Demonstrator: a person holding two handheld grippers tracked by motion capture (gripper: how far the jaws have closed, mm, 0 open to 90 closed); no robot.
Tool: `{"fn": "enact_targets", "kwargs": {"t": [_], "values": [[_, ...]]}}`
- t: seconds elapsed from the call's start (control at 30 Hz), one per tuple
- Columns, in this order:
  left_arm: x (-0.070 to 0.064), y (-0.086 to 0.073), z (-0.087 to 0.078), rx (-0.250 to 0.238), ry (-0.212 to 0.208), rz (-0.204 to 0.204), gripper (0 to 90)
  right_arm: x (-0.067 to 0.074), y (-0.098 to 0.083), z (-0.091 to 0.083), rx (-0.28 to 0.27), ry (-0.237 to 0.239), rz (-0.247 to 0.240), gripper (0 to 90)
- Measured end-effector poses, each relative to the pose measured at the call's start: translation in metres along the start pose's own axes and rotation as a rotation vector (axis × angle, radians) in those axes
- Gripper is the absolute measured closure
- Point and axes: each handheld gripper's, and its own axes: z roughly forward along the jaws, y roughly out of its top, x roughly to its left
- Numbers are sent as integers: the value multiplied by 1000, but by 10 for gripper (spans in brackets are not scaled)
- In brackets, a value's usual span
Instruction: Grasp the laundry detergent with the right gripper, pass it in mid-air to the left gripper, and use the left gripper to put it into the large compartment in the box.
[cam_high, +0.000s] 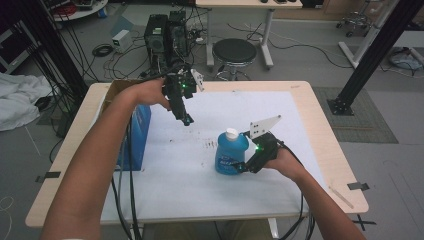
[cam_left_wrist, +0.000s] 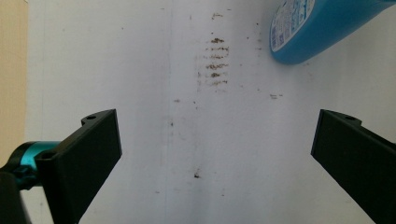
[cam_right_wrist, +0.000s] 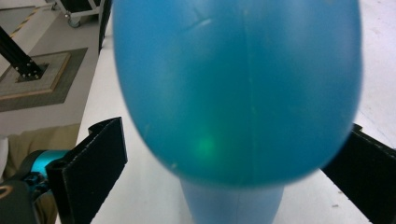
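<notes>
**Q:** Workshop floor, grey and strewn with cables, surrounds what surface?

**A:** A pale wooden table (cam_high: 327, 145) with rounded corners, covered by a flat white sheet (cam_high: 200, 170) that carries brown smudges (cam_left_wrist: 215, 60) near its middle. A round black stool (cam_high: 234, 51) and a computer tower (cam_high: 166, 37) stand beyond the far edge.

**Q:** Where is the bottle, and what is it like?

**A:** A smooth blue plastic bottle (cam_high: 231, 153) with a white cap (cam_high: 231, 133) and a printed label stands upright near the sheet's centre. In the right gripper view its rounded, glossy body (cam_right_wrist: 238, 88) bulges between the two black fingers.

**Q:** State of the right gripper?

**A:** The right gripper (cam_high: 244, 165) is at the bottle's base, one finger on either side. Whether the fingers press the plastic cannot be told.

**Q:** And the left?

**A:** The left gripper (cam_high: 186, 120) is raised above the sheet, well apart from the bottle, pointing down. Its blocky fingers (cam_left_wrist: 88, 149) are spread wide with nothing between them.

**Q:** Open room?

**A:** Bare sheet lies in front of the bottle and to its right. A blue box (cam_high: 137, 135) sits at the table's left edge.
</notes>
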Motion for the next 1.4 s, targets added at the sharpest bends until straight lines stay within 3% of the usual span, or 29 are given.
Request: {"fn": "enact_targets", "kwargs": {"t": [0.37,0.43,0.47,0.5,0.9,0.97,1.23,1.4], "values": [[0,-1,0,2,8,1,17,-2,-6,8,-47,-9,12,43],[0,-1,0,1,8,0,17,-1,-8,10,-47,-14,12,79],[1,-1,0,-1,8,2,17,-1,-9,11,-57,-12,4,163],[1,-1,0,-2,8,1,17,-1,-10,10,-66,-2,-3,189],[0,-1,-1,-1,13,-3,17,-3,-11,12,-64,3,0,194],[0,-1,-1,0,13,-2,17,-4,-12,11,-72,8,-10,266],[0,-2,0,-3,16,-9,17,-5,-12,11,-78,3,-2,280],[0,-2,0,2,20,-6,17,-5,-11,13,-81,6,-13,337]]}}
